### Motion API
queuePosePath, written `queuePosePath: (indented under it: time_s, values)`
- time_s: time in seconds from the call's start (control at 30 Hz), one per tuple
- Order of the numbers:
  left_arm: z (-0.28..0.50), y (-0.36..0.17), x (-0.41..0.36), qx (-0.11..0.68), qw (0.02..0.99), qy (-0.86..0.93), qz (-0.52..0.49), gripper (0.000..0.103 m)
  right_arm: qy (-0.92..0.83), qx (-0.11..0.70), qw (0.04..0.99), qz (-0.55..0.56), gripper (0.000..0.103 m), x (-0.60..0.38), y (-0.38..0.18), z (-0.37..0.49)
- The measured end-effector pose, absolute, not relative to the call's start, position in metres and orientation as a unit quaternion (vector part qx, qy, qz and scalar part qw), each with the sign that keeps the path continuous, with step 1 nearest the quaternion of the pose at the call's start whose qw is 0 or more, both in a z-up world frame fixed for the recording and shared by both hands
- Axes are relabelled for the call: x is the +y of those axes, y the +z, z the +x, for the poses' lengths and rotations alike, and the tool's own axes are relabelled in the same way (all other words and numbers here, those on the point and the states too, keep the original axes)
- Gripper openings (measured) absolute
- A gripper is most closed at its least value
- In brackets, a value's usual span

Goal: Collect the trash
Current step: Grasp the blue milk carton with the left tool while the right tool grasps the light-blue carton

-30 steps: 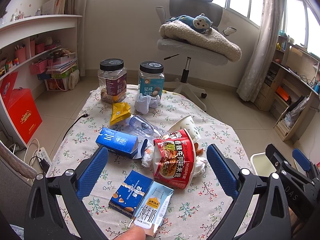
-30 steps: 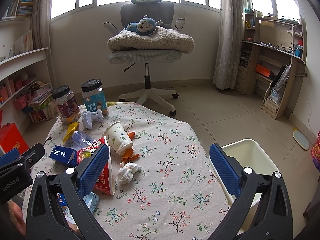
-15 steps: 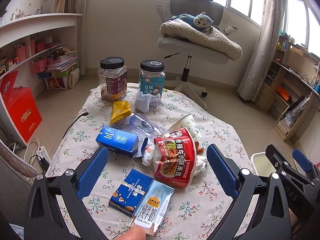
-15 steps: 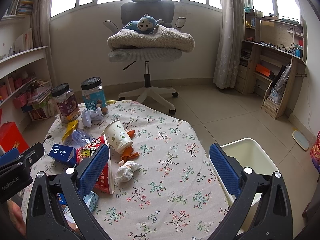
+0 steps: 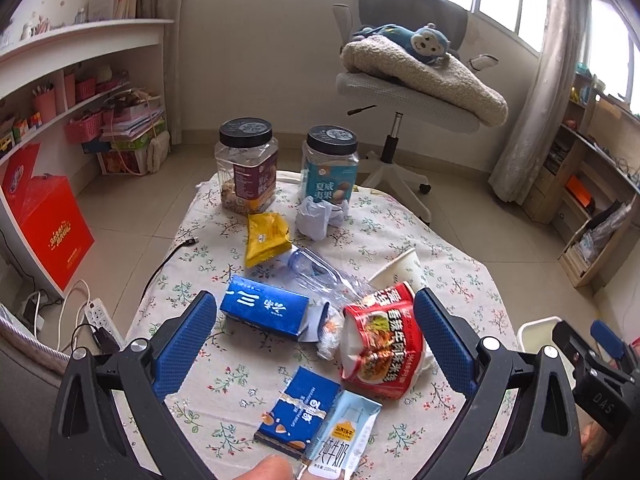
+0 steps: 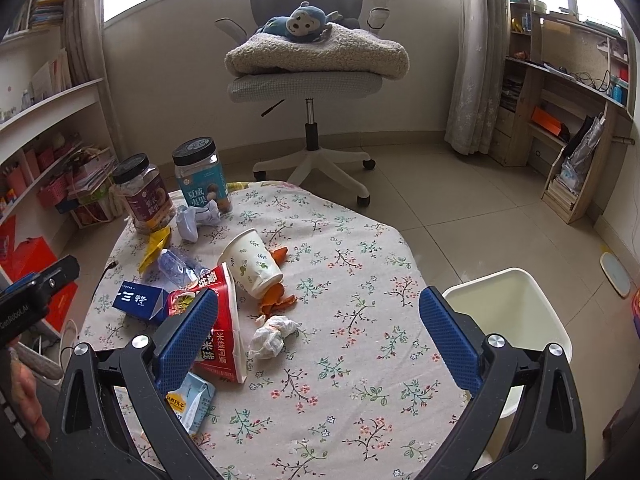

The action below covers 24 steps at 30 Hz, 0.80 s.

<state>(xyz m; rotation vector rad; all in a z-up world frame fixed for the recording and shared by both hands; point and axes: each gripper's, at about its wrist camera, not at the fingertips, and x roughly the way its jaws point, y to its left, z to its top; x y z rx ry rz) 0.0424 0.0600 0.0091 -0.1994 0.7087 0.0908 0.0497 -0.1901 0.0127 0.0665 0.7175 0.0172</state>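
Observation:
Trash lies on a floral-clothed table (image 6: 360,360). A red noodle bowl (image 5: 382,342) lies tipped, with a blue carton (image 5: 264,306), a blue snack box (image 5: 298,410), a milk carton (image 5: 340,436), a crushed bottle (image 5: 316,270), a yellow wrapper (image 5: 266,236), crumpled paper (image 5: 318,216) and a paper cup (image 6: 252,262). Orange peel (image 6: 276,300) and a tissue wad (image 6: 272,334) lie by the cup. My left gripper (image 5: 316,328) is open and empty above the near items. My right gripper (image 6: 318,332) is open and empty above the tissue wad.
Two black-lidded jars (image 5: 248,164) (image 5: 330,166) stand at the table's far edge. A white bin (image 6: 508,328) stands on the floor at the table's right. An office chair (image 6: 312,76) with a blanket and plush toy is beyond. Shelves line the left wall.
Both grippers have moved slightly forward over the table and the views have drawn a little closer. Both stay open and empty. Nothing on the table has moved.

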Motion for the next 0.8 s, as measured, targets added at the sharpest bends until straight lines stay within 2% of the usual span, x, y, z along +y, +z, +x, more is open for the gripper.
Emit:
queuePosePath:
  time_s: [0.1, 0.23, 0.4, 0.67, 0.8]
  values:
    - [0.067, 0.008, 0.091, 0.385, 0.911, 0.051, -0.137, 0.097, 0.024, 0.373, 0.927, 0.041, 0.096, -0.189, 0.008, 0.064]
    - [0.088, -0.026, 0.121, 0.445, 0.873, 0.069, -0.185, 0.097, 0.015, 0.396, 0.918, 0.027, 0.096, -0.195, -0.016, 0.074]
    - [0.107, -0.098, 0.156, 0.513, 0.78, 0.076, -0.351, 0.097, 0.019, 0.442, 0.893, 0.084, 0.096, -0.205, -0.037, 0.09]
    - [0.138, -0.142, 0.162, 0.506, 0.722, 0.139, -0.452, 0.096, 0.005, 0.451, 0.89, 0.068, 0.096, -0.201, -0.049, 0.096]
    - [0.16, -0.158, 0.156, 0.517, 0.703, 0.159, -0.462, 0.096, 0.0, 0.463, 0.884, 0.061, 0.096, -0.203, -0.056, 0.098]
